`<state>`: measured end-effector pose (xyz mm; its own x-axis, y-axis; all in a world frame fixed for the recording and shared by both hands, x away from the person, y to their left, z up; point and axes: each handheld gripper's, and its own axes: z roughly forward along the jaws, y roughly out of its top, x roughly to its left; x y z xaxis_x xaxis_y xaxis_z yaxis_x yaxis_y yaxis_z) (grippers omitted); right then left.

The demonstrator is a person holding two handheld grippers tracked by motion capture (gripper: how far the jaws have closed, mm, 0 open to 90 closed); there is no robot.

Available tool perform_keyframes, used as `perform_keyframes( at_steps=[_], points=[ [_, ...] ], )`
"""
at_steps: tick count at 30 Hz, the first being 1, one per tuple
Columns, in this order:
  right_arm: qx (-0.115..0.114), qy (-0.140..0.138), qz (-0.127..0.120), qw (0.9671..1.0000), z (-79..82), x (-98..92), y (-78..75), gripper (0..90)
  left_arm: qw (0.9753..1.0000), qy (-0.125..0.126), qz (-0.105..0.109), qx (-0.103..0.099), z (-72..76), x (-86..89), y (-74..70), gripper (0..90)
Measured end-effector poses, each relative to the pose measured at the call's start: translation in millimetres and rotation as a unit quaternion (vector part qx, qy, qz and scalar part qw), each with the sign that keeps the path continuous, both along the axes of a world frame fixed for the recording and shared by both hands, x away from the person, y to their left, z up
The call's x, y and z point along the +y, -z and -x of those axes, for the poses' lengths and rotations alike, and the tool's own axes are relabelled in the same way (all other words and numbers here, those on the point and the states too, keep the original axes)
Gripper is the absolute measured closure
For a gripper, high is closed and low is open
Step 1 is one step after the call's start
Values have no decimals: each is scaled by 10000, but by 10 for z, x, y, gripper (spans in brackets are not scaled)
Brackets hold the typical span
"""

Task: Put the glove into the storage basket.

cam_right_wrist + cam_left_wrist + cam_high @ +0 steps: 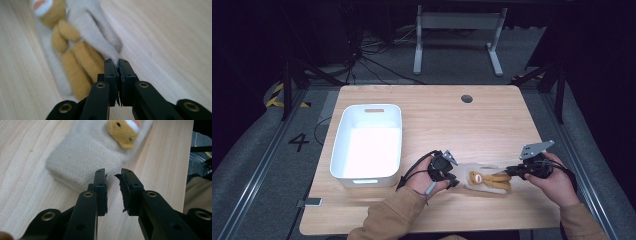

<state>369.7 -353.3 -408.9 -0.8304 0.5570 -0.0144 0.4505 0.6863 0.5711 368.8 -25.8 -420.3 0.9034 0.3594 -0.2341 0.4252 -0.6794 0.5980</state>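
Note:
A cream plush sock with a yellow animal figure on it lies flat near the table's front edge, between my two grippers. My left gripper sits at the sock's left end. In the left gripper view its jaws stand a little apart with nothing between them, right at the edge of the cream cuff. My right gripper is at the sock's right end. The right gripper is shut on a pinch of cream fabric beside the yellow limbs.
A white plastic bin stands on the left half of the wooden table. A round cable hole sits near the far edge. Beyond the table are a grey desk frame and floor cables.

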Motion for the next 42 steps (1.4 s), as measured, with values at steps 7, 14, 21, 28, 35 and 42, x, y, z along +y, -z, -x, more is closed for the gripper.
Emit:
perform_keyframes(
  at_steps=[7,14,21,28,35,42],
  points=[
    [-244,212,10,9995,-41,-2,43,790,9999,99,-82,45,6,-31,26,752],
    [-289,199,39,9994,-56,-45,30,688,10000,89,-2,-15,14,-17,-27,739],
    [-299,401,46,9987,-57,-143,8,683,9999,95,34,-106,28,-31,-99,675],
    [-229,639,-239,9974,-55,-221,-24,608,9993,143,31,-335,31,-130,-192,542],
    [-181,805,-438,9956,-67,-297,-17,562,9990,54,73,-448,-16,-268,-199,427],
    [-159,866,-537,9947,-71,-342,-18,552,9988,148,-57,-461,-103,-364,-178,372]
  ],
)
